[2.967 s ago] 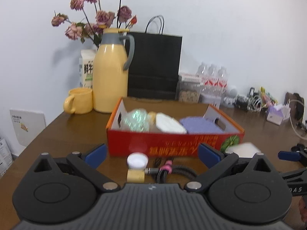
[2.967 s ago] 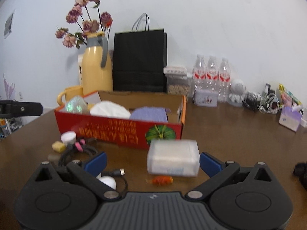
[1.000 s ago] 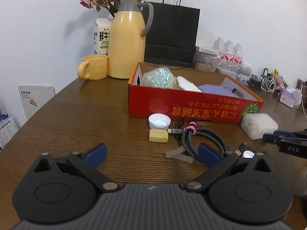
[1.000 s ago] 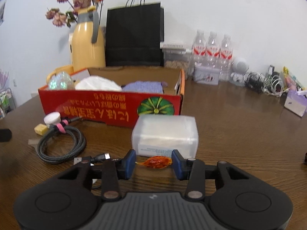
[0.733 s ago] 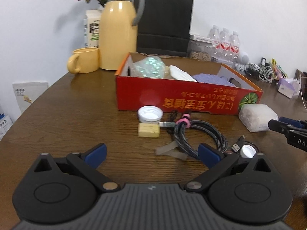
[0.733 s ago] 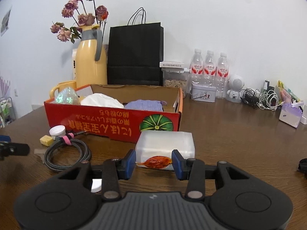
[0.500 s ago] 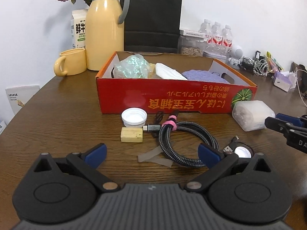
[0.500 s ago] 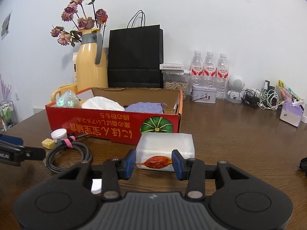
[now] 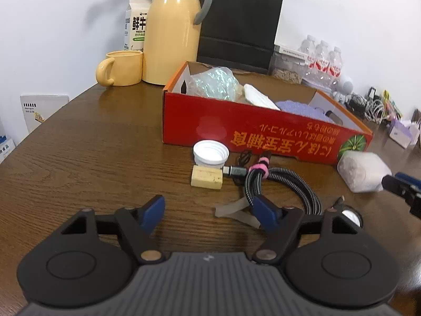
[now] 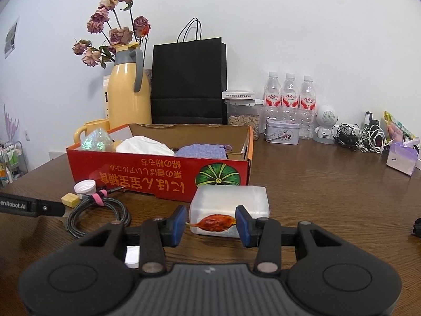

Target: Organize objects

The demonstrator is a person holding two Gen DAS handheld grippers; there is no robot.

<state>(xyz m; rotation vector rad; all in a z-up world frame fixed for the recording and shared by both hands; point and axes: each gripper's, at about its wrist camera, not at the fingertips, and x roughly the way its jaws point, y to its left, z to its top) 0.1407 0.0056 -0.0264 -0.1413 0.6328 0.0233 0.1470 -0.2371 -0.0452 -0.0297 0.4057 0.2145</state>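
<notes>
Right gripper [image 10: 209, 225]: clenched on an orange wrapped candy [image 10: 213, 222], held between the blue pads above the table [image 10: 329, 184]. Just behind it, a frosted plastic case [image 10: 231, 197], lying against the front of the red box [image 10: 158, 176].

Left gripper [image 9: 208, 212]: jaws closing, only bare table between them, pointing down at the table. Its right pad [image 9: 264, 212] sits beside a coiled braided cable [image 9: 284, 184] with a pink tie. Ahead lie a yellow block [image 9: 207, 180] and, touching it, a white cap [image 9: 210, 153], both near the box front.

Box contents: iridescent wrapped bundle [image 9: 217, 83], white pack [image 9: 259, 97], purple cloth [image 9: 302, 109].

Behind the box: yellow flask [image 9: 172, 30], yellow mug [image 9: 122, 68], black bag [image 9: 236, 23].
</notes>
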